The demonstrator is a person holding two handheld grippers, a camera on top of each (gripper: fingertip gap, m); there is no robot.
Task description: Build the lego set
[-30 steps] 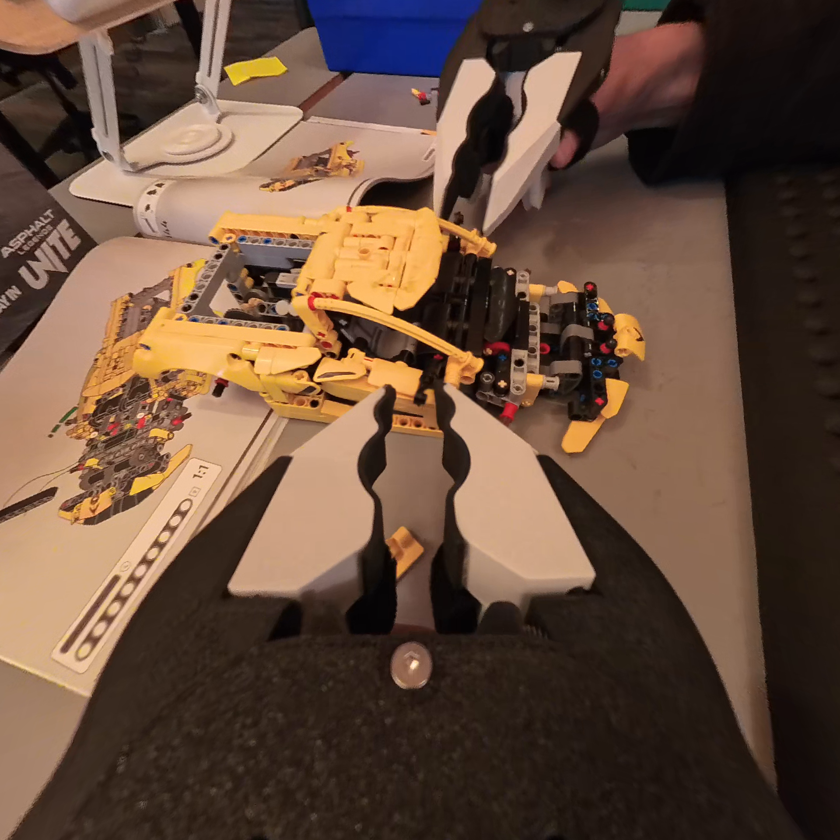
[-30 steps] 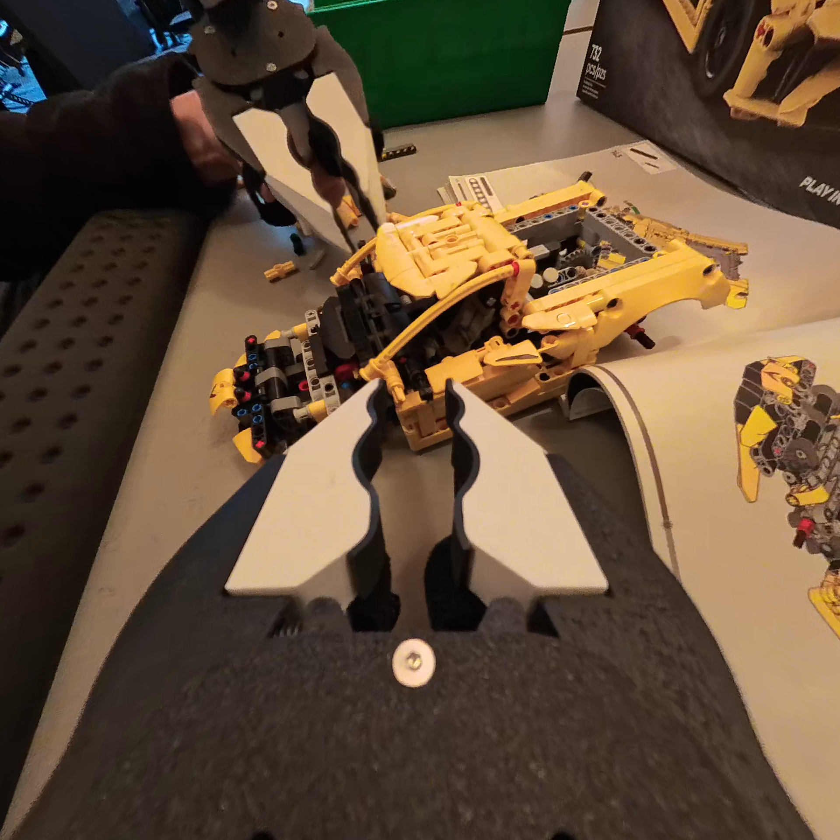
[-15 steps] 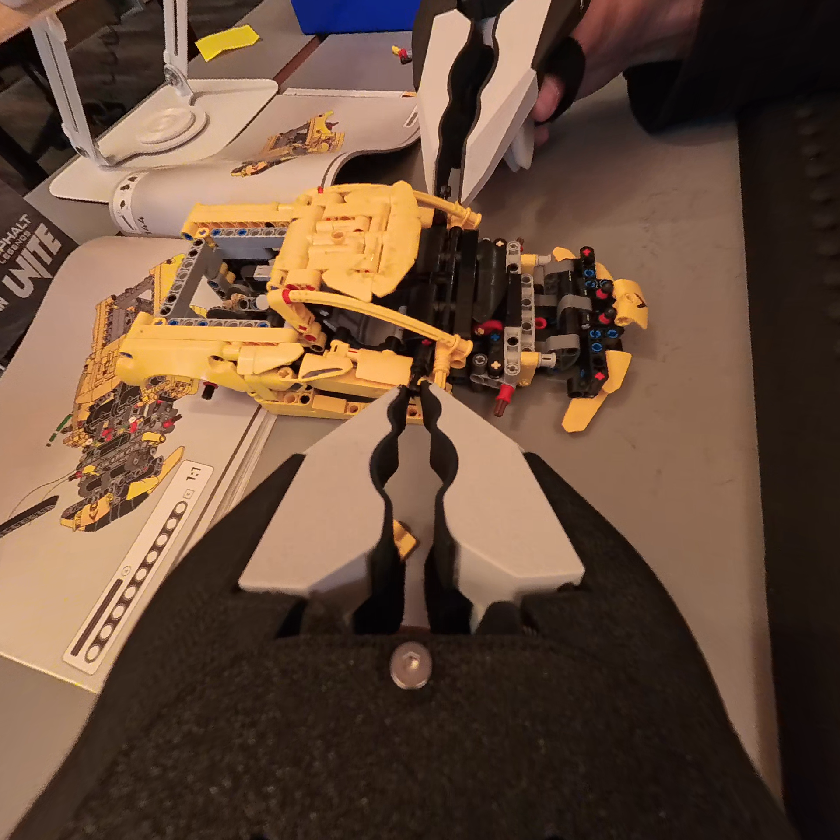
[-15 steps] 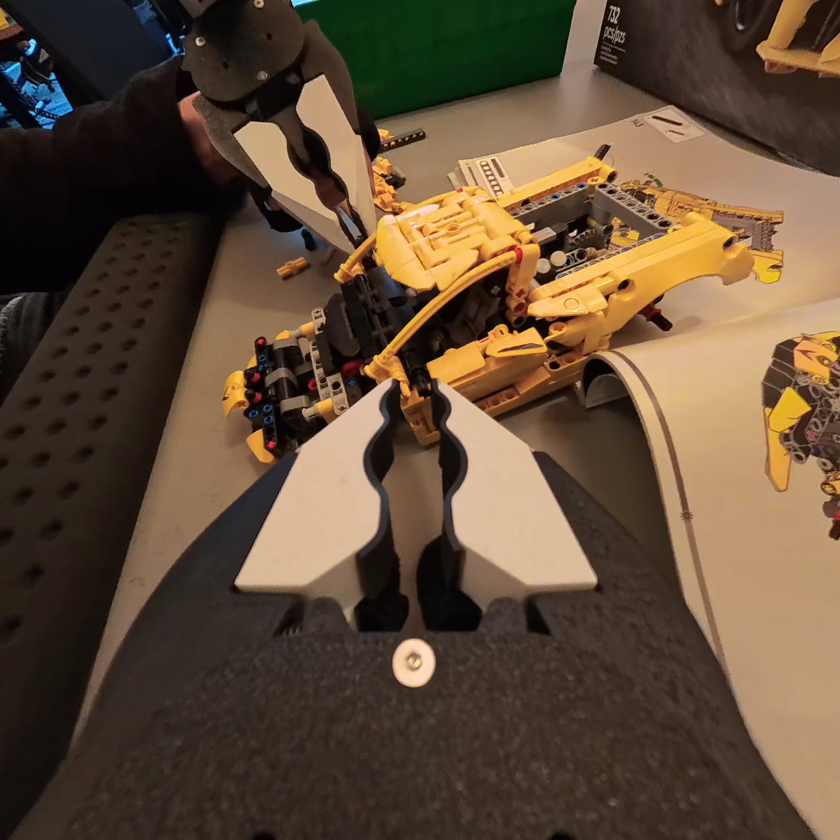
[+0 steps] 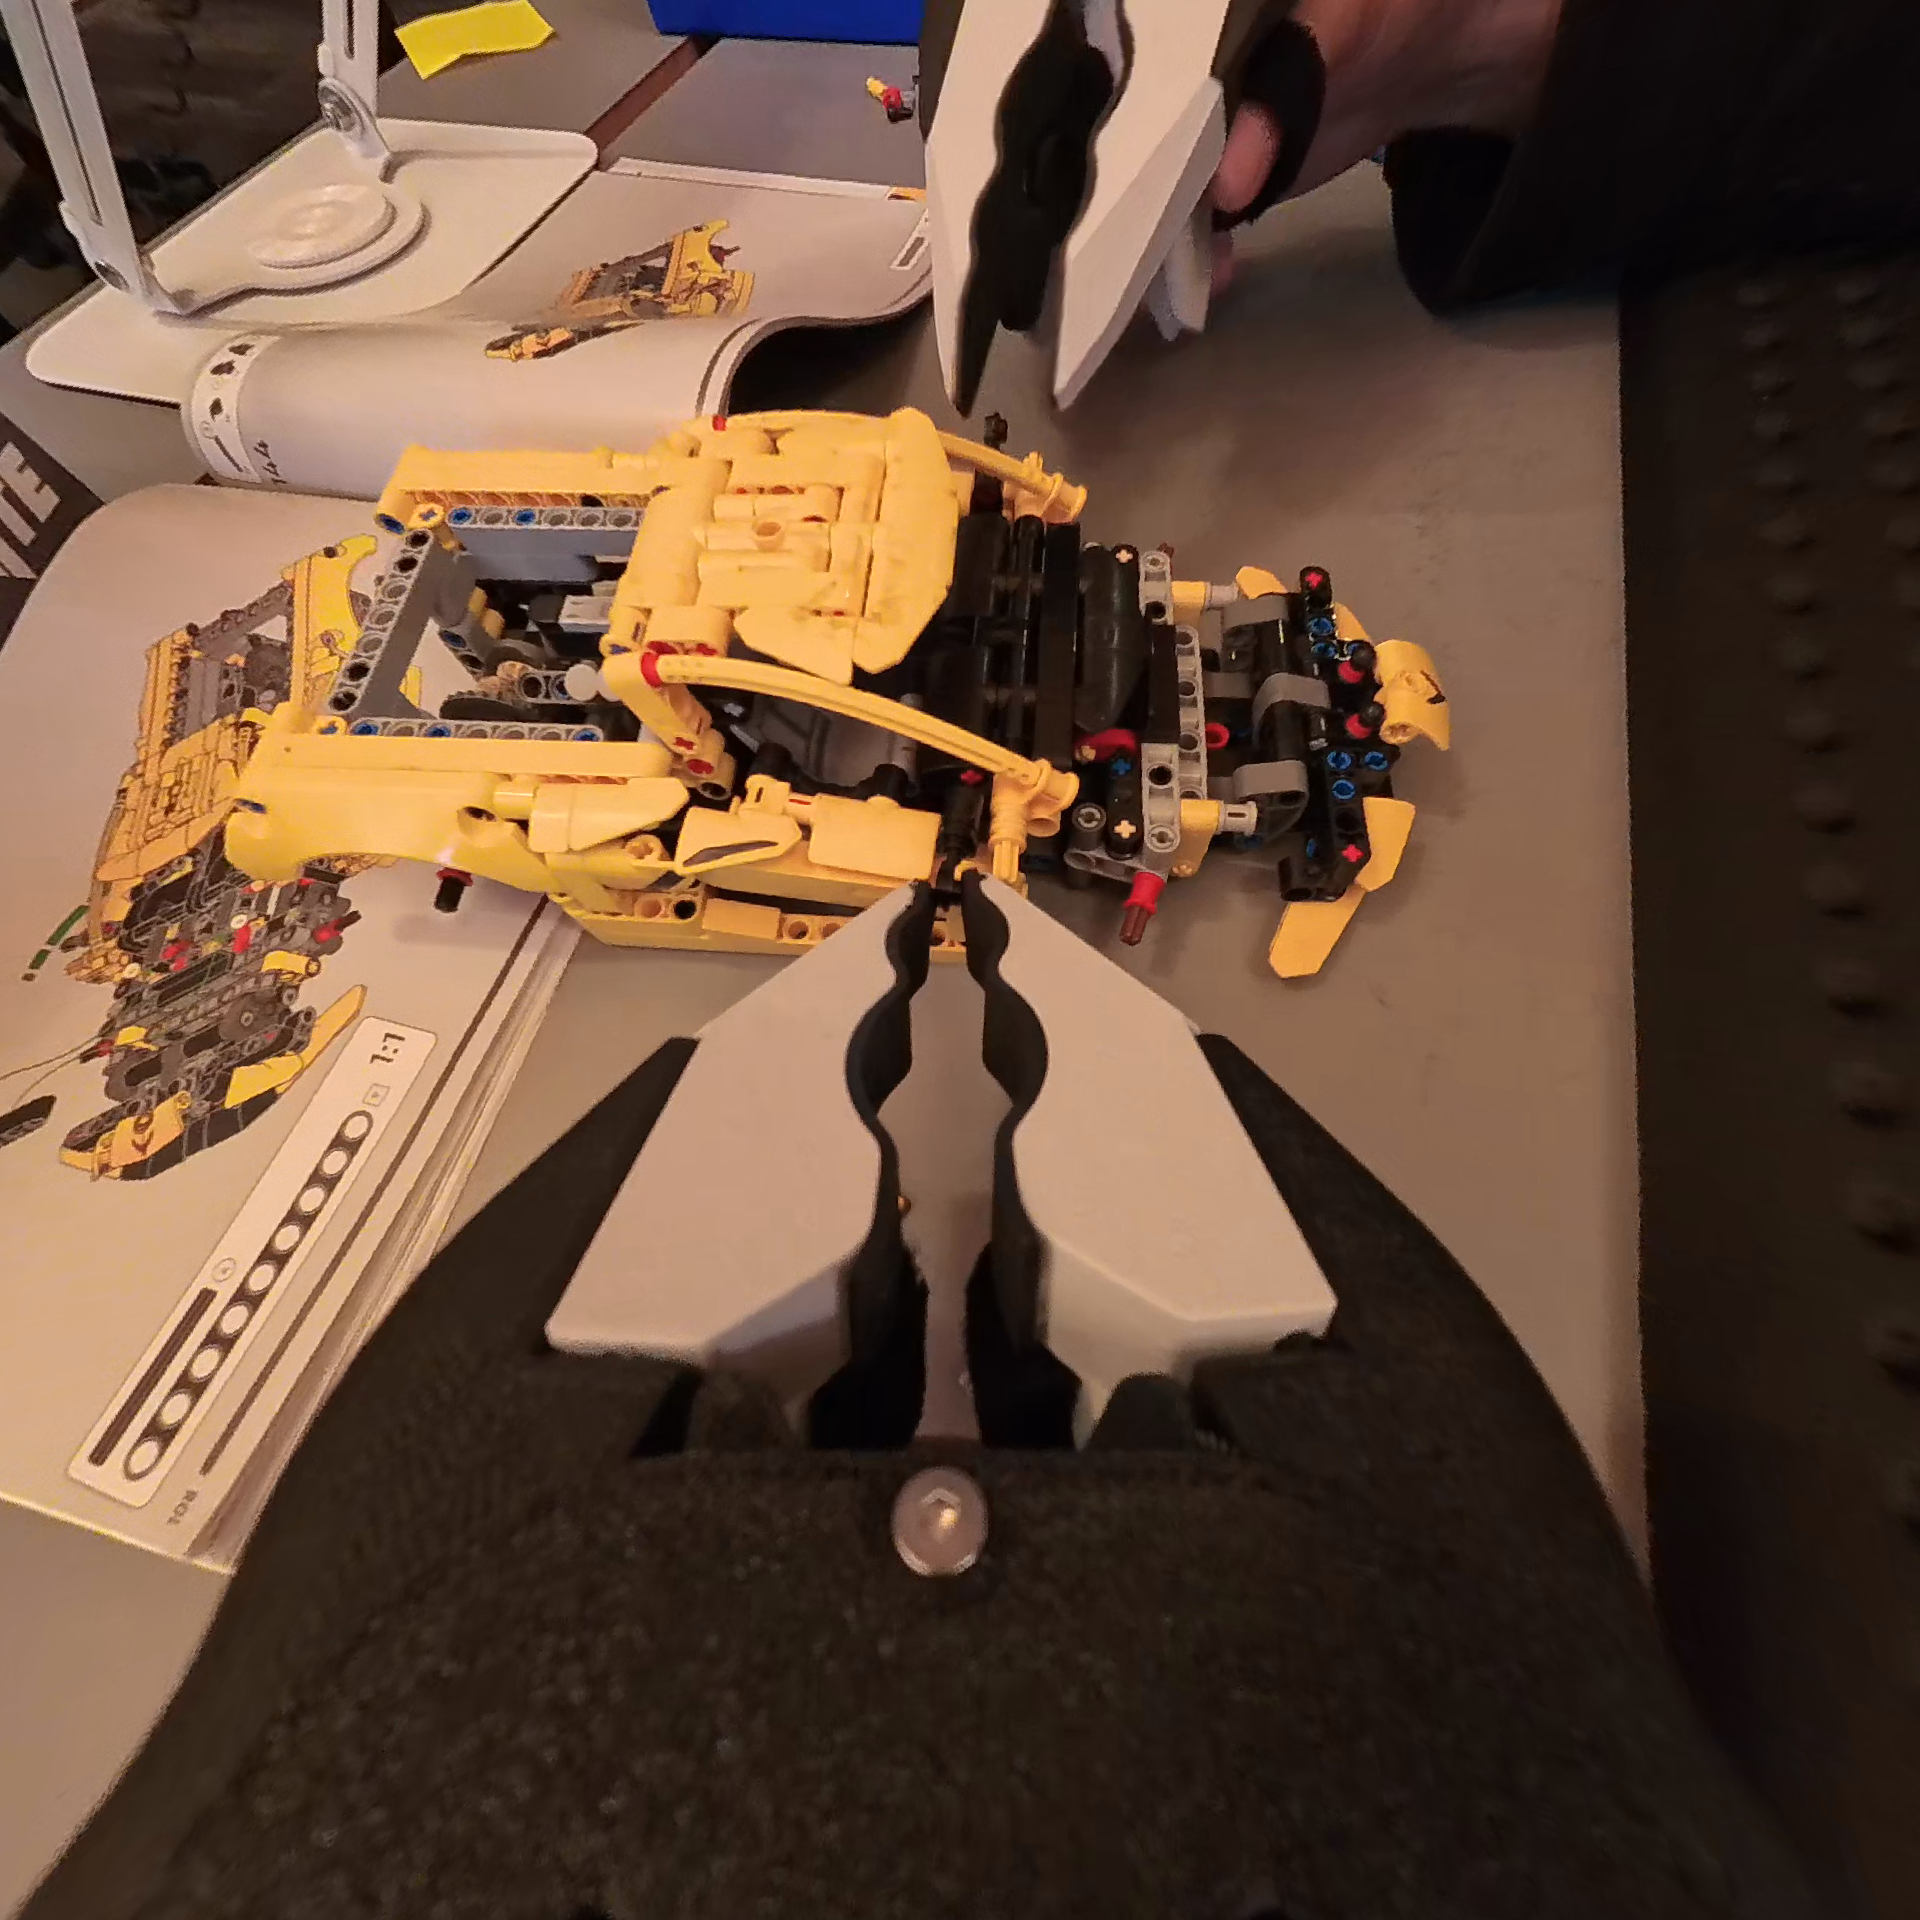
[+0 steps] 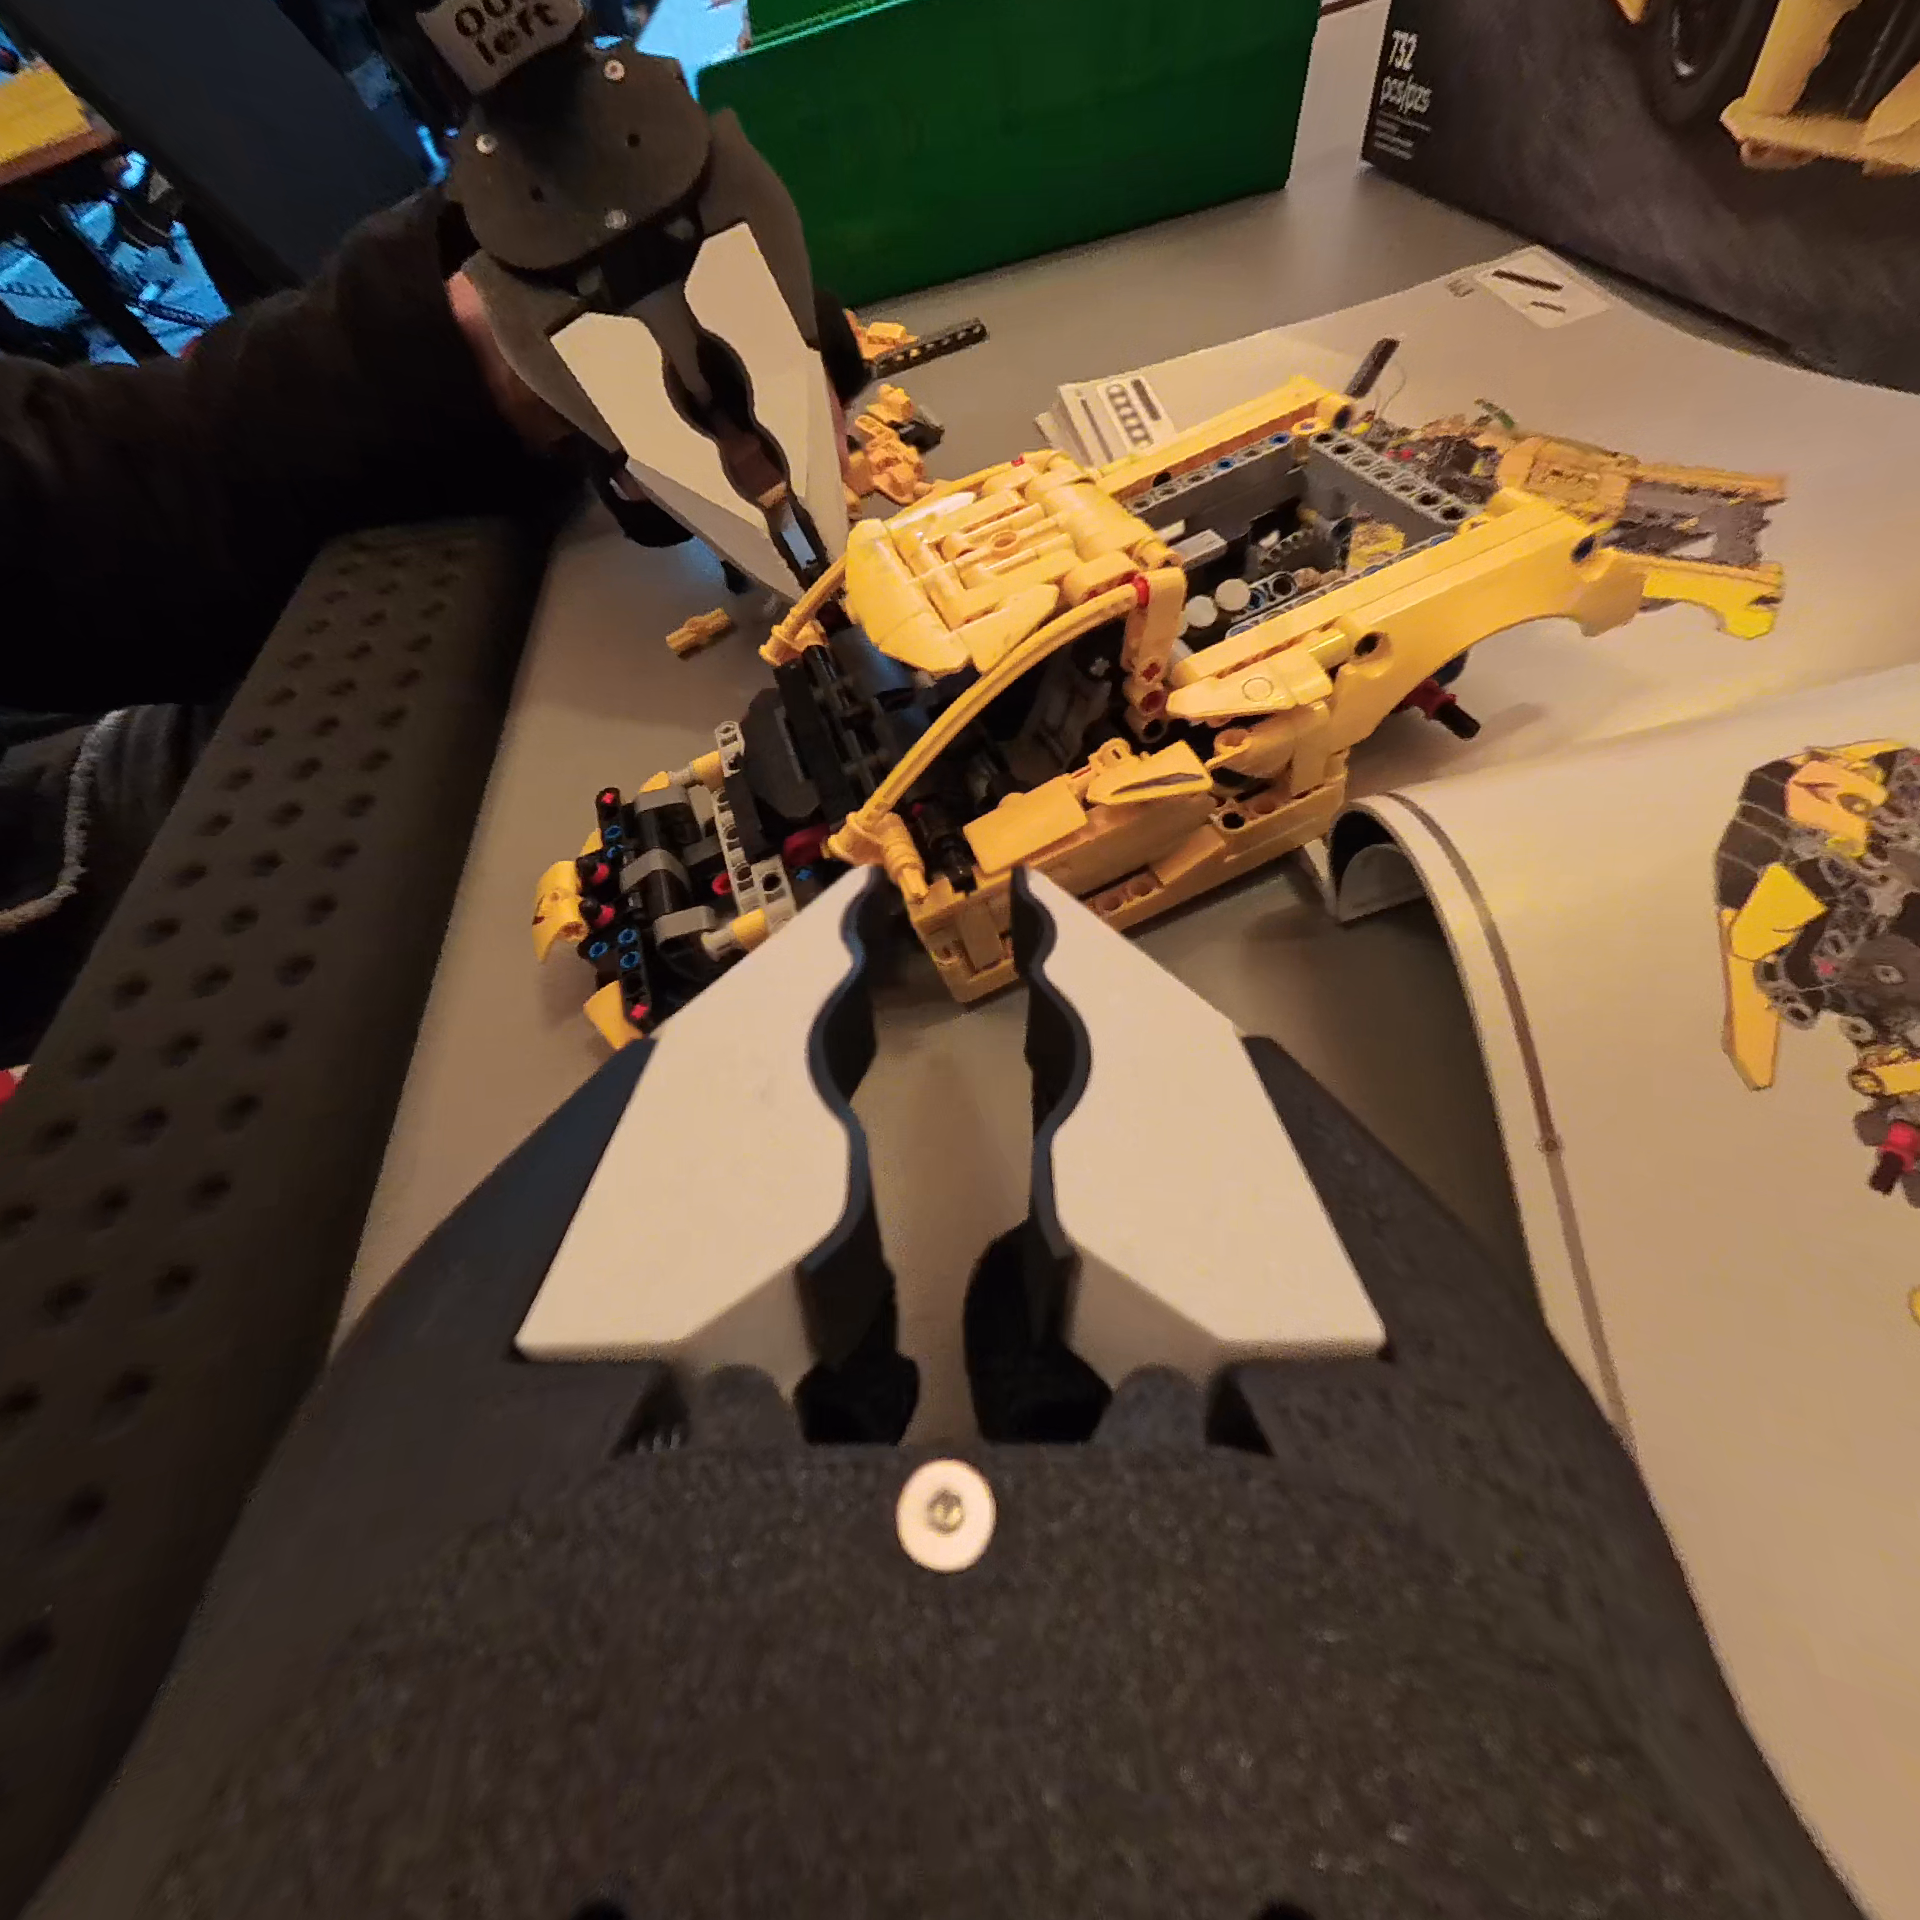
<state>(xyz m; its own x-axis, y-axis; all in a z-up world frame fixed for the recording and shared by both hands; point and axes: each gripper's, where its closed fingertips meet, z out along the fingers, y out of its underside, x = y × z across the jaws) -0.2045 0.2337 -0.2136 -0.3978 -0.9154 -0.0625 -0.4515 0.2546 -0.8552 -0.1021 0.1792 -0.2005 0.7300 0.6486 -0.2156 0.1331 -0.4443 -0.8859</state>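
Blur softened the right gripper [image 5: 1008, 400] at twelve o'clock in the left wrist view, its top cut off by the frame, and its jaws stood a little apart, holding nothing, their tips just above the far side of the lego car [image 5: 831, 686]. Narrowed almost to closing, the left gripper [image 5: 943, 891] pinched a thin black pin [image 5: 958, 821] on the car's near side; whether it truly gripped was hard to make out. Knobbly yellow-and-black plastic, the car lay on the grey table [image 5: 1455, 1091], its tail over the open instruction booklet [image 5: 208, 1039] at nine o'clock.

Glossy plastic car model [image 5: 810, 675], matt table [image 5: 1351, 1143]
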